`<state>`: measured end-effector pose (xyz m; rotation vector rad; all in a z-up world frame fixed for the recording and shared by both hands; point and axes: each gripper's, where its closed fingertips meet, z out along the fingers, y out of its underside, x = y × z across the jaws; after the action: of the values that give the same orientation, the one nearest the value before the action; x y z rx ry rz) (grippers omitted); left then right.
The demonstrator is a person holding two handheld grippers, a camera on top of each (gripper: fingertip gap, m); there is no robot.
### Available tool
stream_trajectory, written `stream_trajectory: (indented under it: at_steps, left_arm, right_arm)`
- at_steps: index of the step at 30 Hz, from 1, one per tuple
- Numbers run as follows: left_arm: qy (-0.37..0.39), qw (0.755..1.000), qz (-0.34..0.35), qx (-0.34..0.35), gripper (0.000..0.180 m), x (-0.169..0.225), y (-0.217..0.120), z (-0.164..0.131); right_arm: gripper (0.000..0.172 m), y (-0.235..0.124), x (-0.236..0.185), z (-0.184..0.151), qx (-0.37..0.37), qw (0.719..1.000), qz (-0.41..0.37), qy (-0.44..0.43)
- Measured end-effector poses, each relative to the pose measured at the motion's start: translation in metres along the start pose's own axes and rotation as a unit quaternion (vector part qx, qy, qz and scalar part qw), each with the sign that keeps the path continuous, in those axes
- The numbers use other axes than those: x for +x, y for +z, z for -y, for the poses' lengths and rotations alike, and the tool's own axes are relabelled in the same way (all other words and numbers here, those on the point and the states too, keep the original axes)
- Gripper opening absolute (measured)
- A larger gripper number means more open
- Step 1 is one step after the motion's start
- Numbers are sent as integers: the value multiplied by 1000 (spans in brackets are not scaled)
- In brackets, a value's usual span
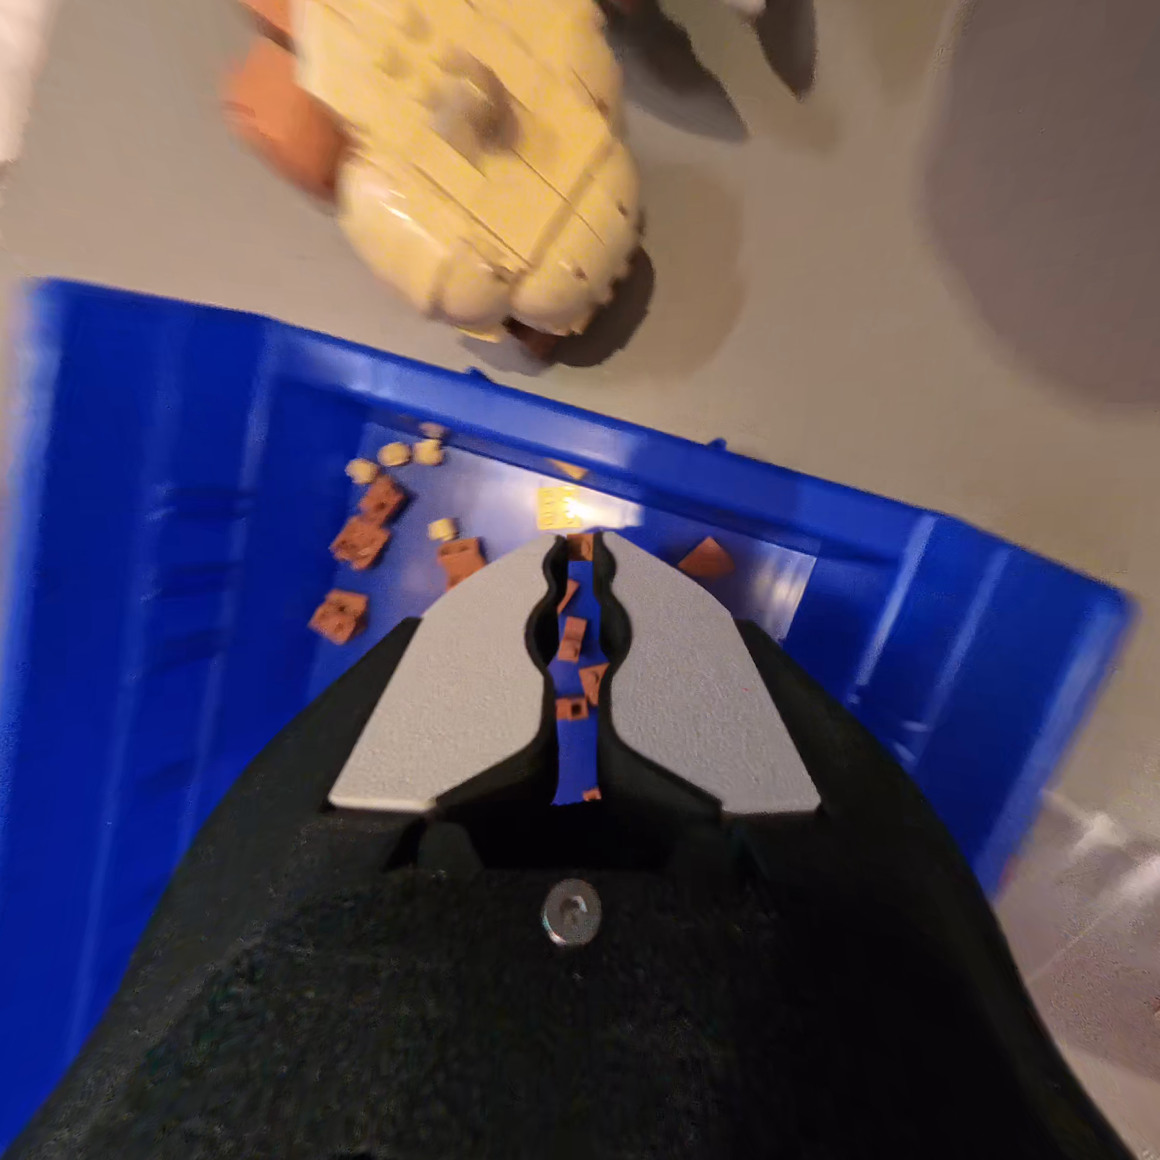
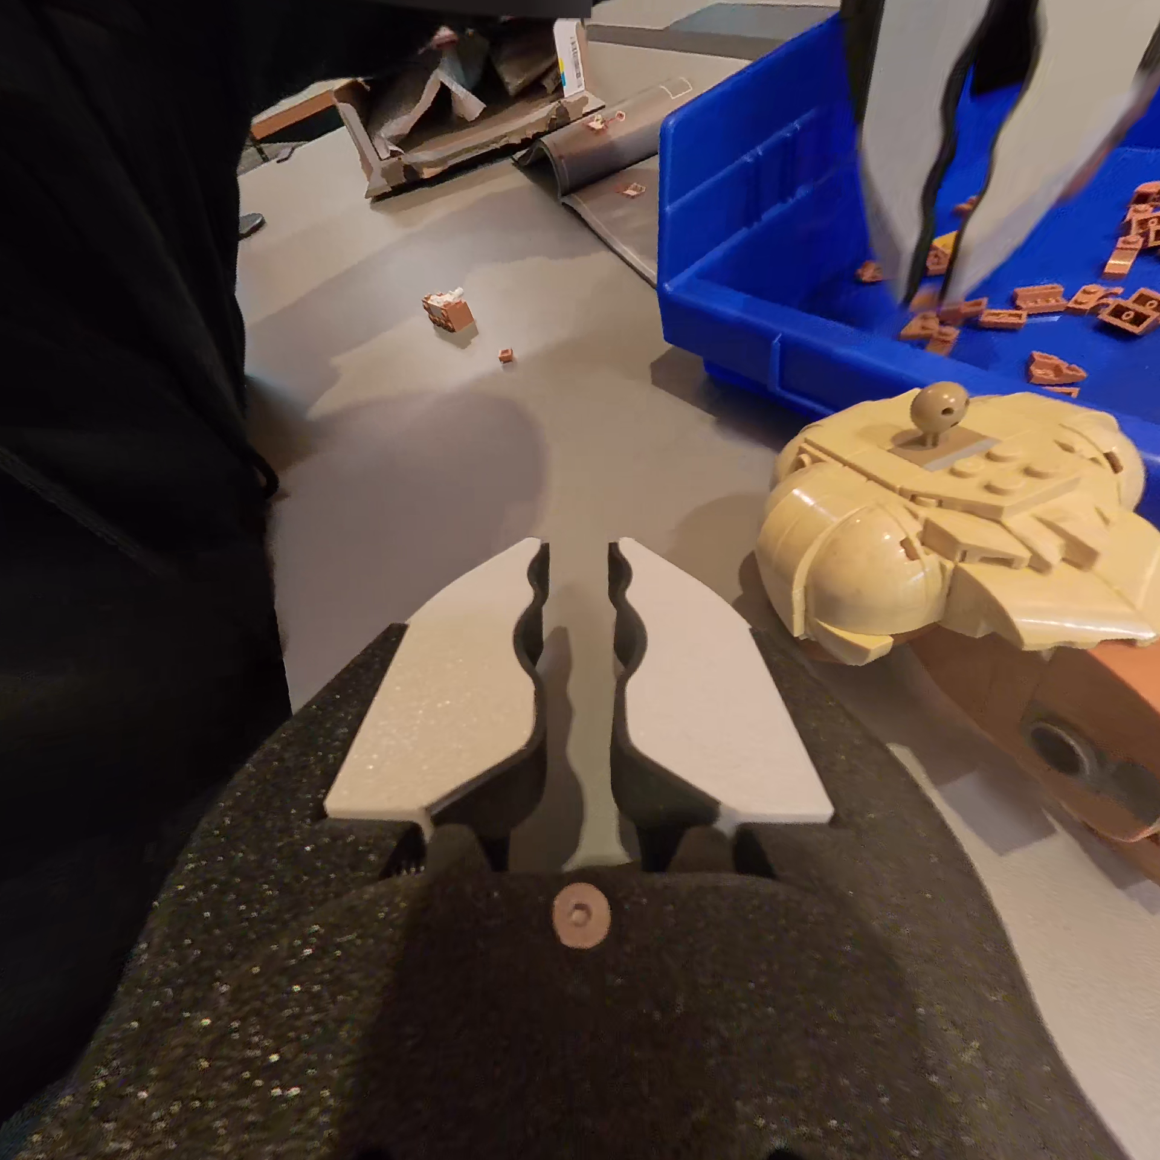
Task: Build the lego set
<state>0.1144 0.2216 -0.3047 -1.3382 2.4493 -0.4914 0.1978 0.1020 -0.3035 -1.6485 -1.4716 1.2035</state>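
**Left claw pinches brown brick over blue bin; right claw open over bare tabletop**

Right claw [image 2: 577,549]: jaws apart, nothing between the pads, only grey tabletop [image 2: 439,477] shows through the gap. It hangs low over the tabletop. Just to its right sits a tan brick-built model [image 2: 929,533] with a rounded shell, studs on top and a ball-topped stalk, resting on a brown brick base [image 2: 1029,722]. Claw and model are near but not touching.

Left claw [image 1: 580,545]: jaws nearly closed, with a small brown brick [image 1: 580,547] caught right at the tips and both tips against it. The view is blurred, so grip detail is rough. The claw is inside the blue bin [image 1: 157,502], above its floor. Loose brown bricks [image 1: 358,543] lie scattered left of the fingers, more show through the slot between them, a brown slope piece [image 1: 706,558] lies to the right, and a yellow plate [image 1: 558,507] lies just beyond the tips. Small tan round pieces [image 1: 395,453] sit near the bin's far wall.

The bin stands behind the tan model, close beside it.

Farther out on the tabletop: a small brown-and-white brick clump [image 2: 449,311] with a single tiny brown brick [image 2: 506,355] near it, then an open booklet [image 2: 602,163] with a few small pieces lying on it, then torn cardboard [image 2: 427,119] at the far edge. Dark fabric [image 2: 113,314] fills the left side of the right wrist view.
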Motion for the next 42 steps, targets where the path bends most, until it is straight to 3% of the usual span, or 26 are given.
stream_trajectory:
  at_steps: [4,8,11,15,19,29,37,42]
  left_arm:
    - [-95,988,113,46,7,7,-65,14]
    - [-204,958,191,68,7,79,-95,19]
    - [-298,920,241,78,7,154,-88,10]
    - [-402,861,295,100,7,244,-60,-9]
    - [-447,829,308,132,7,281,-38,-11]
    - [-450,835,282,145,7,292,-13,-31]
    - [-455,830,286,147,7,297,-6,-35]
    - [-455,831,284,146,7,296,-4,-35]
  right_arm:
    - [17,0,3,-1,-4,1000,-24,-12]
    - [19,4,2,-4,-18,996,-65,-58]
    - [20,13,-6,-3,-26,991,-85,-98]
    - [20,41,-35,18,-10,991,-54,-124]
    - [21,87,-61,44,-10,985,-18,-172]
    - [28,200,-91,52,-130,950,50,-279]
    - [29,241,-85,48,-167,937,93,-293]
    - [29,253,-65,47,-181,928,48,-322]
